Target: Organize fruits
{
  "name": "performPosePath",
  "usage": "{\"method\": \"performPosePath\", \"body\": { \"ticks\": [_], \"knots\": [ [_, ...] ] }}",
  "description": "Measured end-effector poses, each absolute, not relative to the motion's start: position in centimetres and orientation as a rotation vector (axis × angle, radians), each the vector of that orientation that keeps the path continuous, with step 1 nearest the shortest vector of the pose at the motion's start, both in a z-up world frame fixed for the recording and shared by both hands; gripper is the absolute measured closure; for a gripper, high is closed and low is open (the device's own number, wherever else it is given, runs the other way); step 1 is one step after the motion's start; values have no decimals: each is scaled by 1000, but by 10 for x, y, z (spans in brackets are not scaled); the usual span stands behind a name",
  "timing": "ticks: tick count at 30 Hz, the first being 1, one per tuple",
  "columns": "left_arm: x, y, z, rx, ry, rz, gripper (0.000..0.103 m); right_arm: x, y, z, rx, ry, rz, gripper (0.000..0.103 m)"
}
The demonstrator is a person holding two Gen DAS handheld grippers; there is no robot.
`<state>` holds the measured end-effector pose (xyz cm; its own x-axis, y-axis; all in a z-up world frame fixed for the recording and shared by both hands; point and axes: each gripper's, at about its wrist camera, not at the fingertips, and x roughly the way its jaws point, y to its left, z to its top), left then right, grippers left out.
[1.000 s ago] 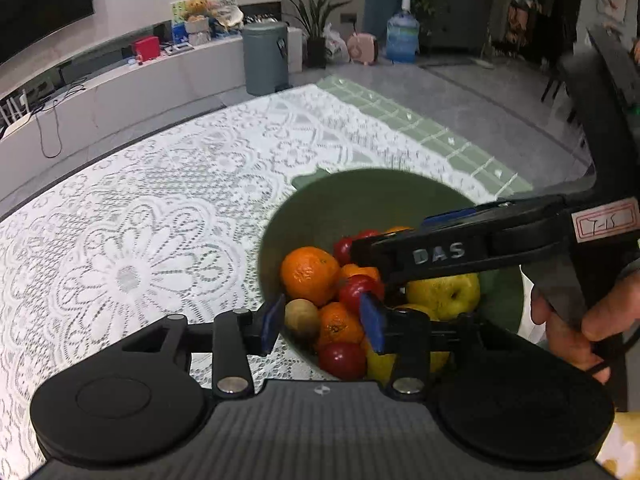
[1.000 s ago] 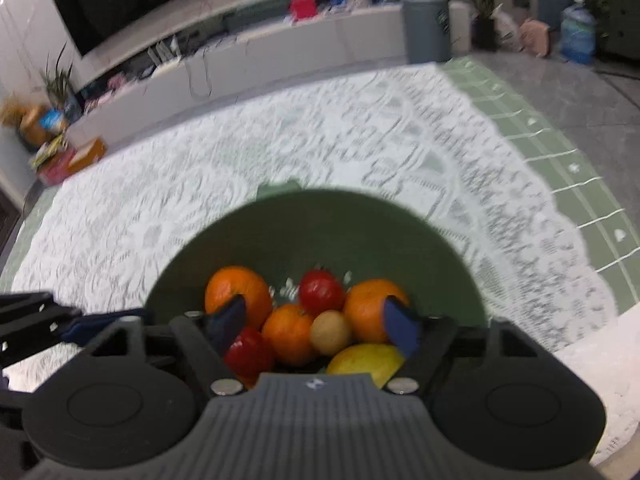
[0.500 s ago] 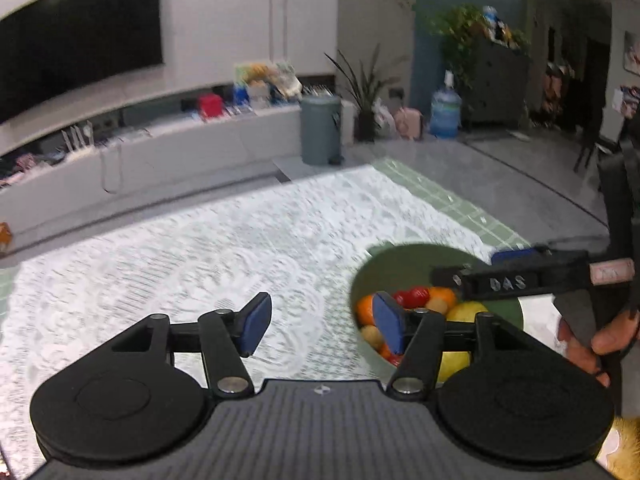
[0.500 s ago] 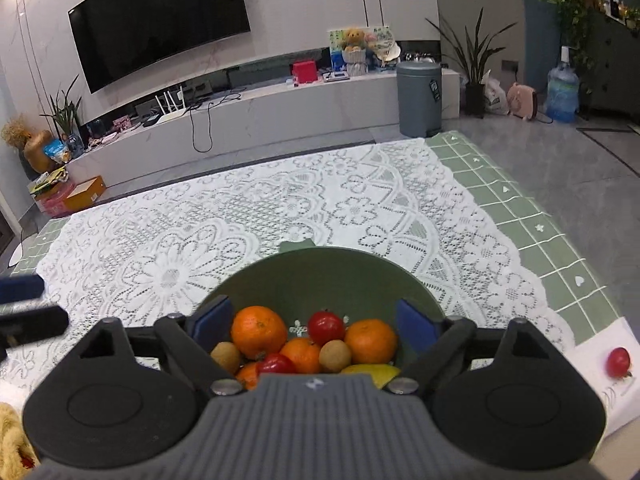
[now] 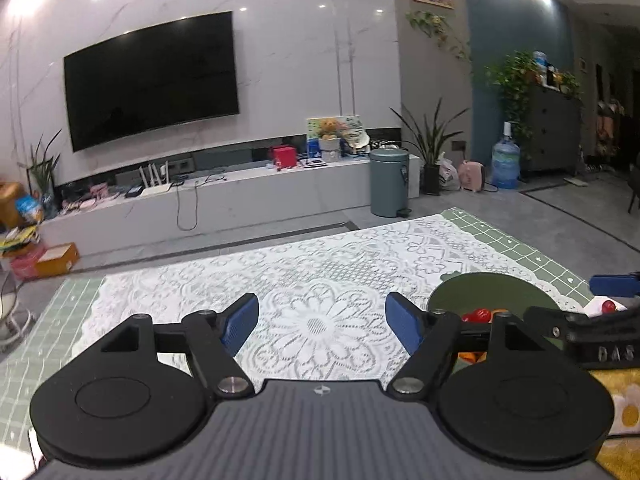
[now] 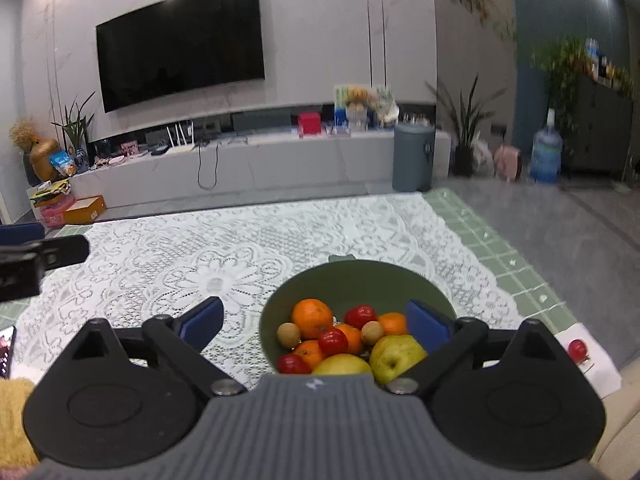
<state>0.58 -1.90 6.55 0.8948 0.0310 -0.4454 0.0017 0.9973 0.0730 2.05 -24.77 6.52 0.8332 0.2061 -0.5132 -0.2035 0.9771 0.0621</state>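
A green bowl (image 6: 360, 276) on the lace tablecloth holds oranges (image 6: 312, 317), red fruits (image 6: 360, 315), small brown fruits (image 6: 288, 334) and yellow-green pears (image 6: 394, 356). My right gripper (image 6: 316, 322) is open and empty, raised in front of the bowl. My left gripper (image 5: 322, 320) is open and empty over bare lace, left of the bowl (image 5: 492, 290). One red fruit (image 6: 577, 349) lies on white paper right of the bowl; it also shows in the left wrist view (image 5: 608, 306).
The lace cloth (image 5: 320, 272) covers a green checked table. The right gripper's finger (image 5: 600, 344) crosses the left view's right edge. A TV console (image 5: 240, 196), a bin (image 5: 390, 182) and plants stand beyond the table.
Both grippers have risen and pulled back from the bowl. The left one opened wider and swung left over bare lace. The fruit in the bowl has not moved.
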Motion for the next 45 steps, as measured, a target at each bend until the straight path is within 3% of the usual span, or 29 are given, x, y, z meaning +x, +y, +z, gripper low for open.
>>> {"method": "performPosePath", "body": {
  "ticks": [7,19,45],
  "knots": [
    [3,-13,38,80,511,78,14,-13,-223,50,-135,451,238,6],
    [12,-6,0,55,628,78,14,16,-231,22,-22,617,214,4],
    [17,-7,-8,62,663,80,14,30,-229,11,-18,669,229,4]
  ]
}}
